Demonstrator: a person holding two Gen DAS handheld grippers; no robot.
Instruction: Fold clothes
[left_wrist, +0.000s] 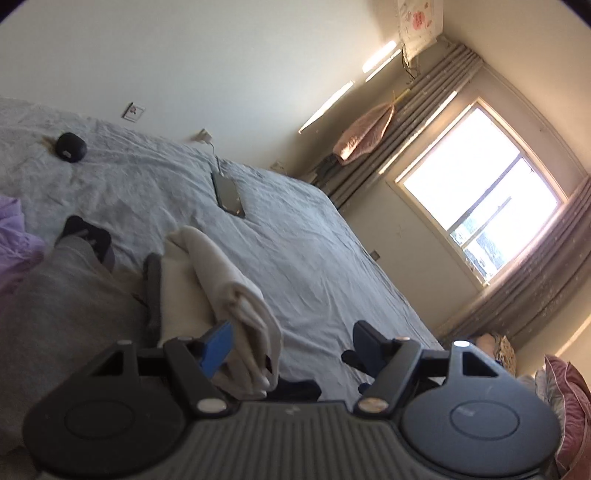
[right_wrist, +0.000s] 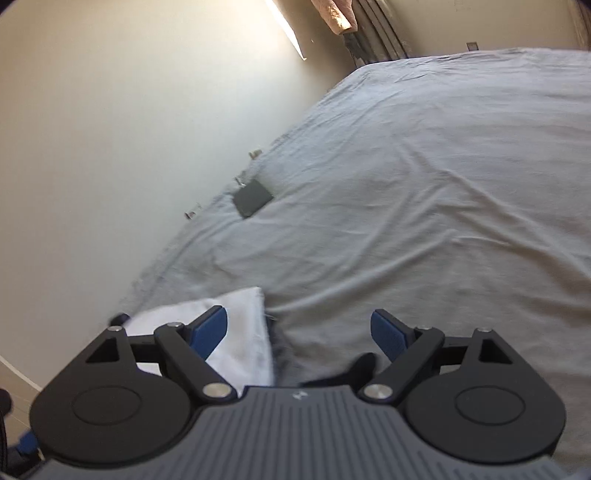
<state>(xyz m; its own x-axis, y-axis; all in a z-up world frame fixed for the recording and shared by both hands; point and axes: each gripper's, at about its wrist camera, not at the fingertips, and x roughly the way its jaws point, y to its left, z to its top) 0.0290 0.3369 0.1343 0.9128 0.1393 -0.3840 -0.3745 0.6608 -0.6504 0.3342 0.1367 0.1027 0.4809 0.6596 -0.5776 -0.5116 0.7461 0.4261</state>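
Note:
A folded cream garment (left_wrist: 221, 284) lies on the grey bed sheet (left_wrist: 314, 258). My left gripper (left_wrist: 291, 343) is open just in front of it, its left pad (left_wrist: 218, 347) against the garment's near end and nothing pressed between the pads. A scrap of dark cloth (left_wrist: 295, 387) shows under the jaws. In the right wrist view my right gripper (right_wrist: 299, 330) stands wide open above the sheet (right_wrist: 424, 221). Its left finger hangs over the corner of the folded garment (right_wrist: 243, 332), which looks whitish here. A person's grey sleeve (left_wrist: 55, 306) reaches in from the left.
A phone (left_wrist: 229, 194) on a cable and a small black round object (left_wrist: 70, 147) lie on the bed near the wall. A purple garment (left_wrist: 14, 236) is at the left edge. A window (left_wrist: 487, 206), curtains and a pink pillow (left_wrist: 569, 398) are on the right.

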